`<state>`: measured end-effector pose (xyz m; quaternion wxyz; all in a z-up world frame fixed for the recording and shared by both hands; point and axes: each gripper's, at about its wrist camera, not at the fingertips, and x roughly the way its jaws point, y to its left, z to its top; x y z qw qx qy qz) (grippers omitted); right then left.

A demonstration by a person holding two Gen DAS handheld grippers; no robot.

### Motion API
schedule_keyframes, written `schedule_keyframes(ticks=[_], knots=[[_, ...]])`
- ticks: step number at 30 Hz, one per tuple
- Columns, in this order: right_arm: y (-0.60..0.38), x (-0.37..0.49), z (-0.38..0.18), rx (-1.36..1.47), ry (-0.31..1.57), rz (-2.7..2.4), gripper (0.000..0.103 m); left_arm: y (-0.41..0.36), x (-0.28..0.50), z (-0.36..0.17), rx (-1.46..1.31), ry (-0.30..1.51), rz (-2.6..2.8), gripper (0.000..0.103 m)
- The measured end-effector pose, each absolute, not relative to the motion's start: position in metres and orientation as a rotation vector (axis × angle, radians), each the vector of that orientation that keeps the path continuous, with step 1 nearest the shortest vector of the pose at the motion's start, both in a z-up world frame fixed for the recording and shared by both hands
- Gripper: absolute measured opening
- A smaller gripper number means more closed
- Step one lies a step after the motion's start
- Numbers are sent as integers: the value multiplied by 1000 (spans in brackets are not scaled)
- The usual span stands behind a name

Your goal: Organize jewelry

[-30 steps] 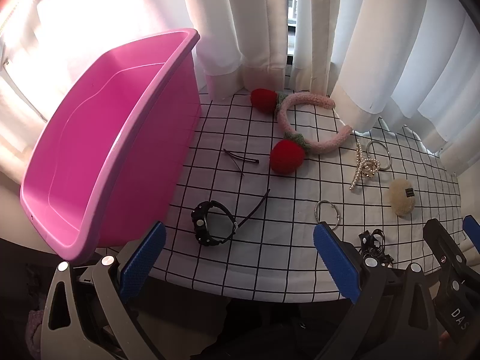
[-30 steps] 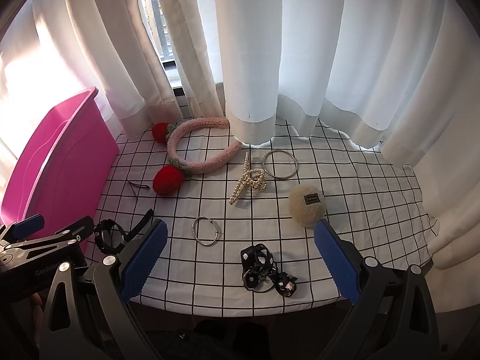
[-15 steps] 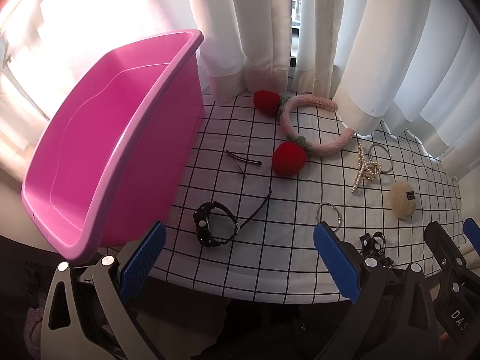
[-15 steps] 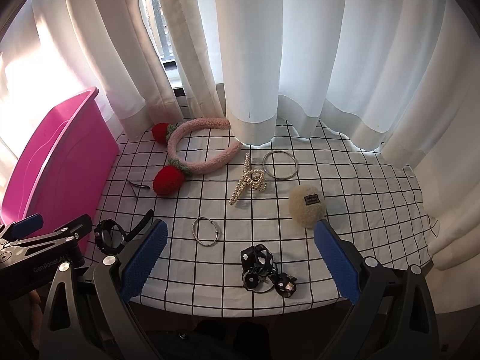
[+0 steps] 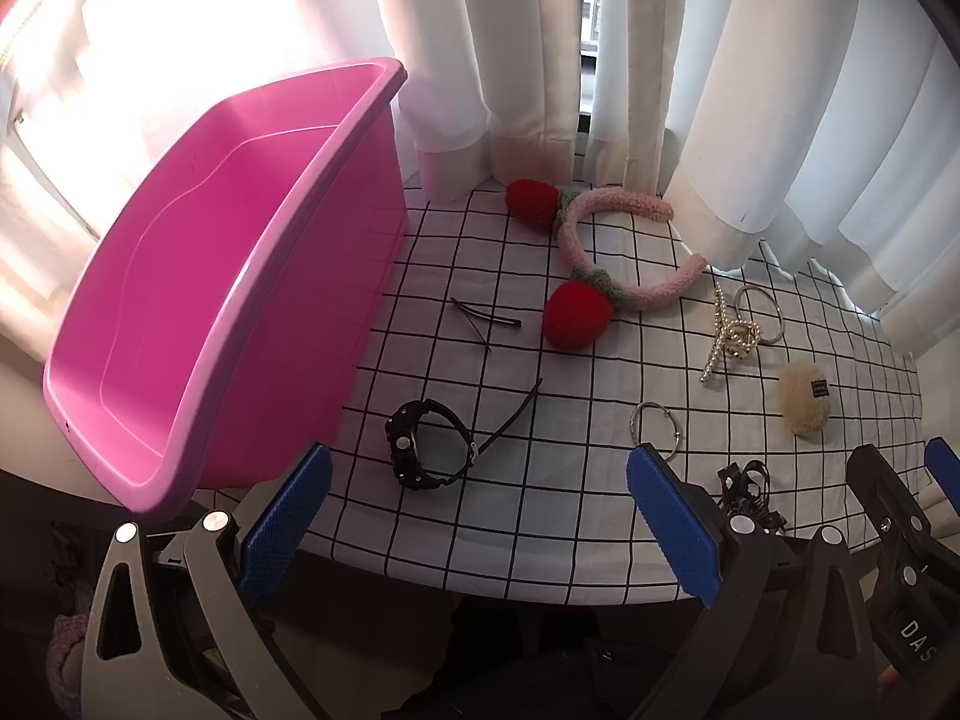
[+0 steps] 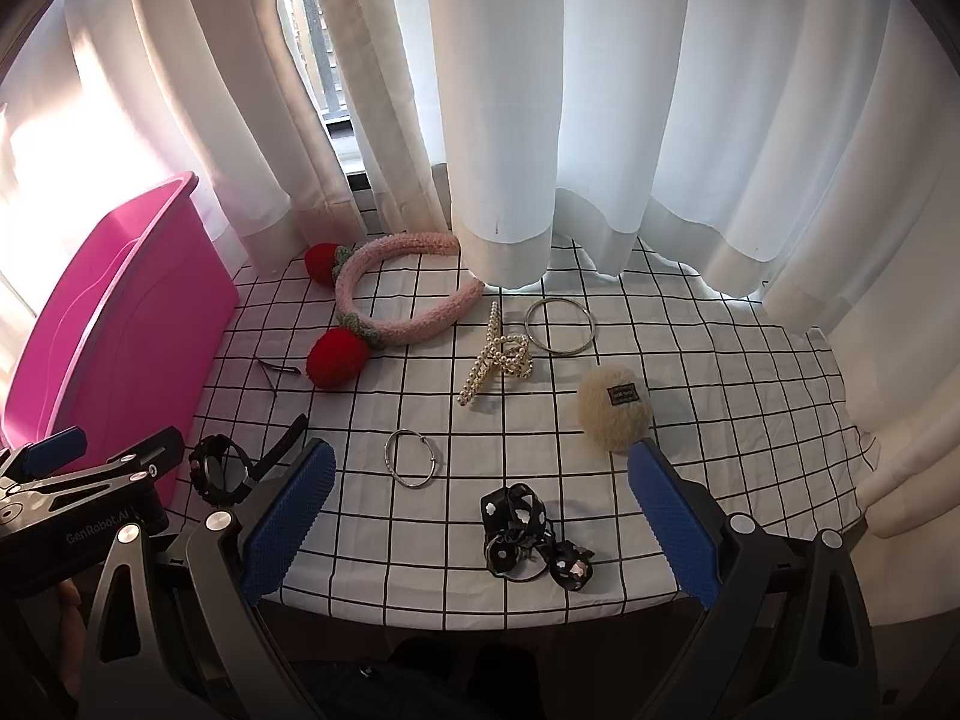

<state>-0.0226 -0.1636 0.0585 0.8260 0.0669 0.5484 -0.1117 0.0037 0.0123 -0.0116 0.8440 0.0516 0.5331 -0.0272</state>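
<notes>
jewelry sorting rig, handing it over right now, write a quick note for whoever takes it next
Left claw: open, holding nothing, low at the table's near edge by the black watch.
Right claw: open, holding nothing, over the black polka-dot scrunchie.
Pink bin: nothing visible inside.
On the checked cloth: strawberry headband, pearl clip, two metal rings, fluffy clip, hairpins.
Done: nothing. Left: everything.

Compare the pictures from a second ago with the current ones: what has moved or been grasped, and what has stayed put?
Only the left gripper drifted slightly, so its view of the pink bin and the watch shifted a little. Nothing was grasped or released. The right gripper stayed open and still, and the headband, rings and clips lie where they were.
</notes>
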Motion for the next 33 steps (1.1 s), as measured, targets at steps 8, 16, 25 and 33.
schedule_keyframes(ticks=[8, 16, 25, 33], knots=[[-164, -28, 57, 143, 1167, -233, 94, 10, -2, -13, 108, 1127, -53, 97], [-168, -29, 54, 147, 1178, -219, 94, 7, -8, -15, 109, 1133, -46, 97], [-222, -48, 21, 208, 1212, -202, 94, -5, -5, -61, 119, 1206, -86, 97], [-254, -67, -30, 211, 1290, -153, 94, -32, -13, -110, 201, 1235, -109, 97]])
